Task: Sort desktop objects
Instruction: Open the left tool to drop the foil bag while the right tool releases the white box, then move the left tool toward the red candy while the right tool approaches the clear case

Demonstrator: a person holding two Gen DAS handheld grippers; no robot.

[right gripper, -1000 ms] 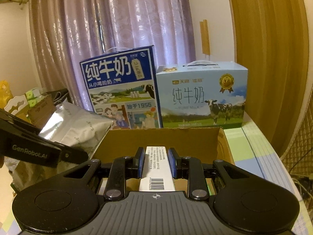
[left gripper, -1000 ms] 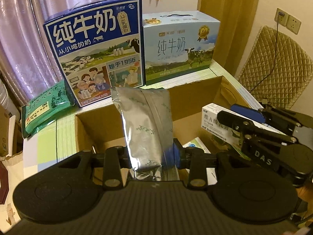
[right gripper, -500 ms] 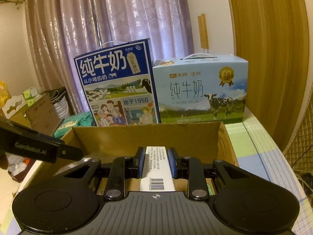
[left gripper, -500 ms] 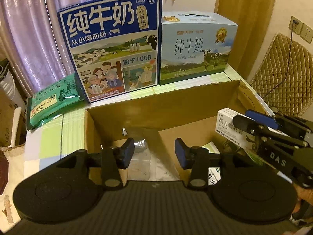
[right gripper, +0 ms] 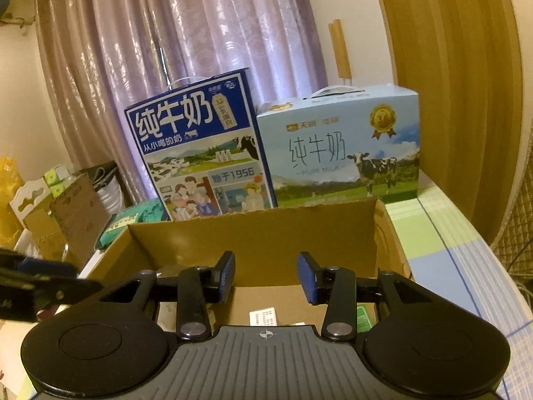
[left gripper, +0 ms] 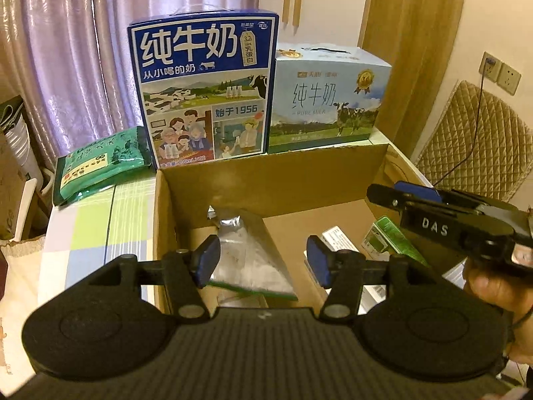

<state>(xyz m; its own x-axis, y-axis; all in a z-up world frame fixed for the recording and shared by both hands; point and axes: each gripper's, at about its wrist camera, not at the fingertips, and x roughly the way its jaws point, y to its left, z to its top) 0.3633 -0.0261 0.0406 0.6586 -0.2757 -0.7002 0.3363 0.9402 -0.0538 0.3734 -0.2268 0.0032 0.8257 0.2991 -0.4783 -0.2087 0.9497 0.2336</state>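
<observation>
Left gripper (left gripper: pixel 263 260): fingers spread wide, holding nothing, low centre of frame.
Right gripper (right gripper: pixel 265 276): fingers spread, empty.
Foil pouch (left gripper: pixel 248 250): lay inside cardboard box (left gripper: pixel 273 180), lower centre.
White carton (right gripper: pixel 263 317): lay on box floor.

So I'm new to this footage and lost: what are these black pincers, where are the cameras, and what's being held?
They are two hand-held grippers, no robot arm; each carries a camera that looks along its fingers. One picture is from the left gripper, the other from the right gripper. Both are open and hold nothing. They hover over a cardboard box on a checked tablecloth. Inside lie a silver pouch and small packets. Behind stand a dark blue milk carton and a light blue milk carton; a green packet lies to the left.
</observation>
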